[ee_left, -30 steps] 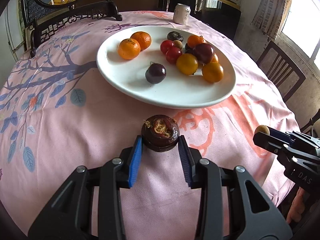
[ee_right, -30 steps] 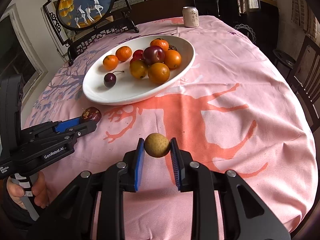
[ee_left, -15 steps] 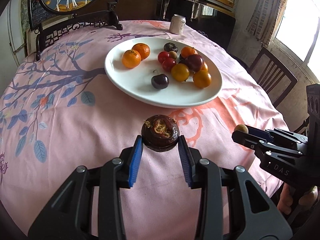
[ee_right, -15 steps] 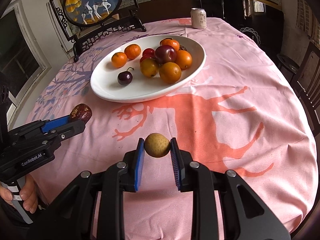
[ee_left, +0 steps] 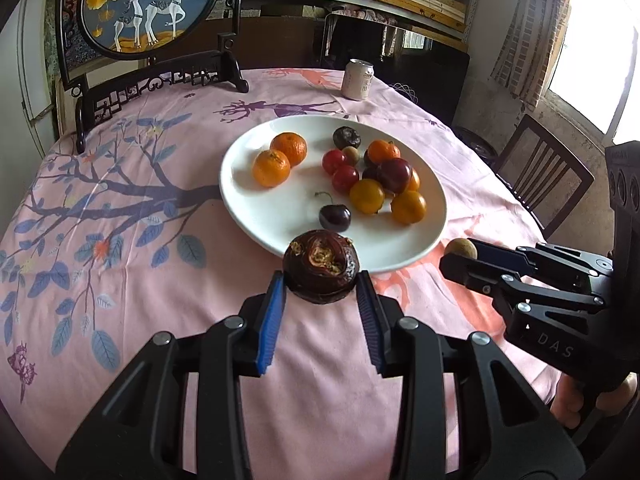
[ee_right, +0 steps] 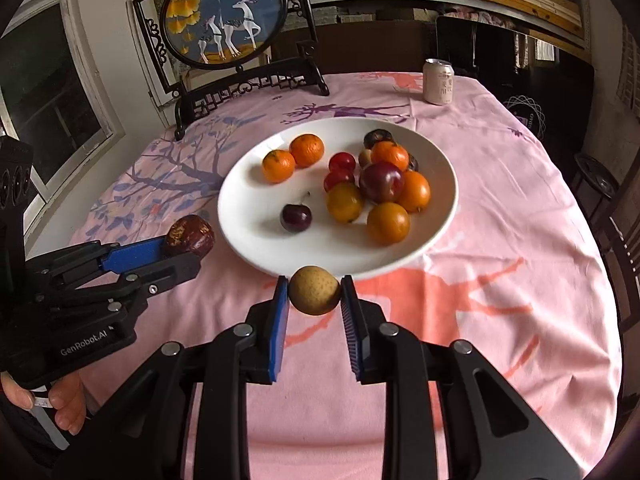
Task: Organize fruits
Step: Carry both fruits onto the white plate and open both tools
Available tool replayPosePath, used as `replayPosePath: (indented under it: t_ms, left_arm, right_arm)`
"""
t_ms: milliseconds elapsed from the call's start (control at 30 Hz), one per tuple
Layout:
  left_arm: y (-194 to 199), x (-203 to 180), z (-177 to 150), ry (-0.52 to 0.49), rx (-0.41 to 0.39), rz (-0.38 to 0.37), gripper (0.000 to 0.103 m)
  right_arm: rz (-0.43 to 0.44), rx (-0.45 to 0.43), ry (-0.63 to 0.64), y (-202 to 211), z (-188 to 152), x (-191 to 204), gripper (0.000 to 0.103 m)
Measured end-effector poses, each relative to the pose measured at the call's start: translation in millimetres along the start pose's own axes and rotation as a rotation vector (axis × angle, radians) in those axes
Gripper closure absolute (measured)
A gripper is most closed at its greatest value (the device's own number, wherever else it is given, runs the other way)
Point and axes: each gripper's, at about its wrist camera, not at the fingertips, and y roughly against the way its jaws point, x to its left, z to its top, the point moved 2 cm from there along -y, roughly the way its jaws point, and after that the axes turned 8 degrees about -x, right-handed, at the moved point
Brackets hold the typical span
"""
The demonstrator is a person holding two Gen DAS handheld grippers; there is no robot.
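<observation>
- The left wrist view shows the split top of the dark wrinkled fruit (ee_left: 320, 266), with yellowish pulp exposed; the right wrist view shows only its smooth brown side (ee_right: 190, 235).
- The left gripper (ee_left: 320, 285) has its blue pads pressed against both sides of that dark fruit, holding it just short of the near rim of the white plate (ee_left: 256, 216).
- The right gripper (ee_right: 314, 293) is clamped on a small round tan fruit (ee_right: 314, 289), also just in front of the plate's near rim; from the left view only a sliver of this fruit (ee_left: 461, 248) shows at the fingertips.
- The right wrist view shows the fingers of the person's left hand (ee_right: 60, 404) under the left gripper's handle; the left wrist view shows part of the right hand (ee_left: 580, 404) at the far right edge.
- Counted on the plate: two mandarins (ee_right: 294, 158) side by side at the far left; one dark cherry (ee_right: 296, 217) with a stem, alone near the middle; two small red fruits (ee_right: 340, 170); one large purple plum (ee_right: 381, 182); four orange fruits around the plum, one of them (ee_right: 388, 223) nearest.
- At the plate's far side sit one dark wrinkled fruit (ee_left: 346, 137) and one small tan fruit (ee_left: 352, 155) beside it; a further dark one behind the plum is mostly hidden.
- One drink can (ee_right: 439, 81) stands upright at the table's far right, on the pink tablecloth (ee_right: 500, 208).
- One round deer picture on a black stand (ee_left: 150, 4) stands at the far left.
</observation>
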Motion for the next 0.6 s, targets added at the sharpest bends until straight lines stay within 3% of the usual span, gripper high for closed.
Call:
replayPosePath:
  t_ms: [200, 500, 533, 567, 600]
  left_arm:
    - [-51.3, 15.4, 37.0, 0.002, 0.058, 0.012, 0.066]
    - [-101.9, 21.5, 48.8, 0.016, 0.134, 0.007, 0.066]
    - [-104.7, 22.1, 49.4, 0.020, 0.136, 0.007, 0.066]
    - [-105.9, 23.5, 50.1, 0.027, 0.137, 0.007, 0.065]
    - [-105.0, 25.1, 50.7, 0.034, 0.132, 0.006, 0.065]
  right_arm:
    - [-0.034, 0.049, 0.032, -51.4, 26.0, -0.8, 0.077]
    - [-0.050, 0.110, 0.008, -90.0, 26.9, -14.4, 0.077]
    - [-0.052, 0.108, 0.005, -90.9, 27.9, -15.4, 0.073]
    - [-0.056, 0.109, 0.001, -91.5, 28.8, -16.7, 0.059]
    - [-0.052, 0.103, -0.006, -90.1, 29.3, -17.6, 0.056]
